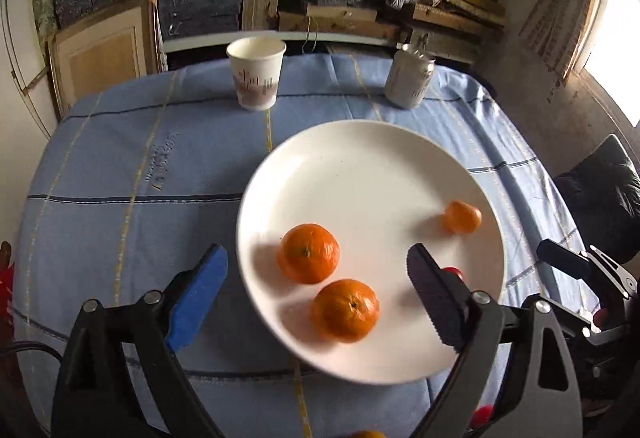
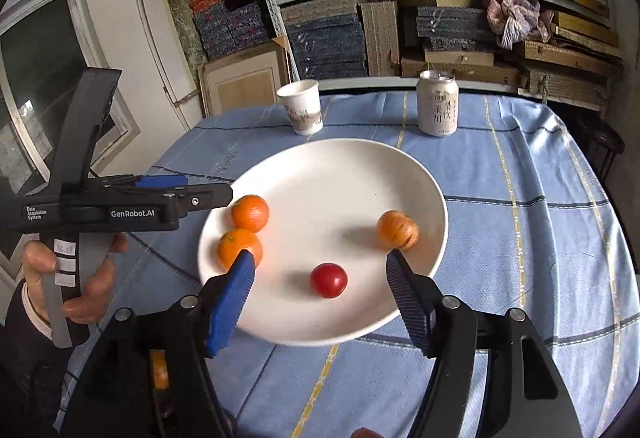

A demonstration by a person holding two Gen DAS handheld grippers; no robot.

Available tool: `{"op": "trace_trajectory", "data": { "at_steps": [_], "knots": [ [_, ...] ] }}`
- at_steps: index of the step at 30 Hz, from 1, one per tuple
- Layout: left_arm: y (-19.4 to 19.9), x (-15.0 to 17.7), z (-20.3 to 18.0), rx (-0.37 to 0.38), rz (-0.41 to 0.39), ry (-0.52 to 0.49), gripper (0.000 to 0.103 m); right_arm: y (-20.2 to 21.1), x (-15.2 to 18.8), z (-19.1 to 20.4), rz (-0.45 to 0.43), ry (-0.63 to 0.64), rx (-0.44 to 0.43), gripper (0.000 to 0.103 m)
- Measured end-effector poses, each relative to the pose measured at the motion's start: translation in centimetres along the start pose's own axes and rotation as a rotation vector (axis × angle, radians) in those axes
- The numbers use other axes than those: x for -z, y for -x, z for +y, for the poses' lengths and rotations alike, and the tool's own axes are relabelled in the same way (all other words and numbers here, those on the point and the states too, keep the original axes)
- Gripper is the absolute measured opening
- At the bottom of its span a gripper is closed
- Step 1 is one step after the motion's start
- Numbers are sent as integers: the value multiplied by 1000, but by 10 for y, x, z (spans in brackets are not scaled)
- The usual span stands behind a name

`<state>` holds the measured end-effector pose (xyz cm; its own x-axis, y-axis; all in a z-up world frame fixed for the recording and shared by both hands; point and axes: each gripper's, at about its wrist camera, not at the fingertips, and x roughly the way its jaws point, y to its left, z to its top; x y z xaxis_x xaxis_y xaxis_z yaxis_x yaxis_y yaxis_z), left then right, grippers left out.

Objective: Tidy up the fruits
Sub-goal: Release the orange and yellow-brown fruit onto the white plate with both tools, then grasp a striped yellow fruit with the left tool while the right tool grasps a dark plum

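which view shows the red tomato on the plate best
The right wrist view: the red tomato lies whole and unblocked on the plate, between the open fingers. In the left wrist view only a sliver of it peeks out behind the black finger.

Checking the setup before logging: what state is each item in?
White round plate: holds four fruits.
Three orange mandarins: resting on plate.
Red round fruit: on plate, free.
White paper cup: upright.
Silver drink can: upright.
Left gripper: open.
Right gripper: open.
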<state>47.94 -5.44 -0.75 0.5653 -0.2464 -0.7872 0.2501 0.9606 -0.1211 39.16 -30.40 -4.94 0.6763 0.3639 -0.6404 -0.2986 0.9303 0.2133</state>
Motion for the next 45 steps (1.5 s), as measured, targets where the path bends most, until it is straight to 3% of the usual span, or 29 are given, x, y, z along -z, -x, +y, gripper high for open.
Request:
{"op": "trace_trajectory", "data": {
  "at_steps": [5, 10, 13, 17, 20, 22, 25, 29, 34, 36, 45],
  "knots": [
    [70, 48, -19, 37, -87, -29, 91, 77, 38, 34, -66, 60, -35, 69],
    [100, 121, -29, 121, -40, -3, 91, 140, 100, 63, -85, 69, -119, 69],
    [119, 163, -36, 181, -42, 5, 91, 162, 138, 81, -99, 97, -91, 69],
    [140, 213, -48, 131, -68, -45, 91, 167, 176, 92, -75, 115, -80, 69],
    [146, 249, -56, 102, -57, -81, 91, 156, 185, 93, -44, 118, -17, 69],
    [147, 271, -62, 108, -43, -98, 91, 149, 189, 92, -33, 128, 54, 69],
    [143, 295, -66, 126, -20, -107, 91, 139, 193, 89, -18, 137, 67, 69],
    [139, 310, -68, 116, -17, -135, 91, 125, 190, 84, 21, 162, 32, 69],
    [134, 310, -60, 157, -7, -128, 91, 113, 178, 83, 28, 248, 17, 69],
    [130, 308, -55, 176, 11, -109, 81, 105, 172, 81, 54, 272, 9, 69],
    [122, 308, -50, 201, 24, -84, 77, 70, 165, 84, 148, 343, 2, 69]
  ]
}}
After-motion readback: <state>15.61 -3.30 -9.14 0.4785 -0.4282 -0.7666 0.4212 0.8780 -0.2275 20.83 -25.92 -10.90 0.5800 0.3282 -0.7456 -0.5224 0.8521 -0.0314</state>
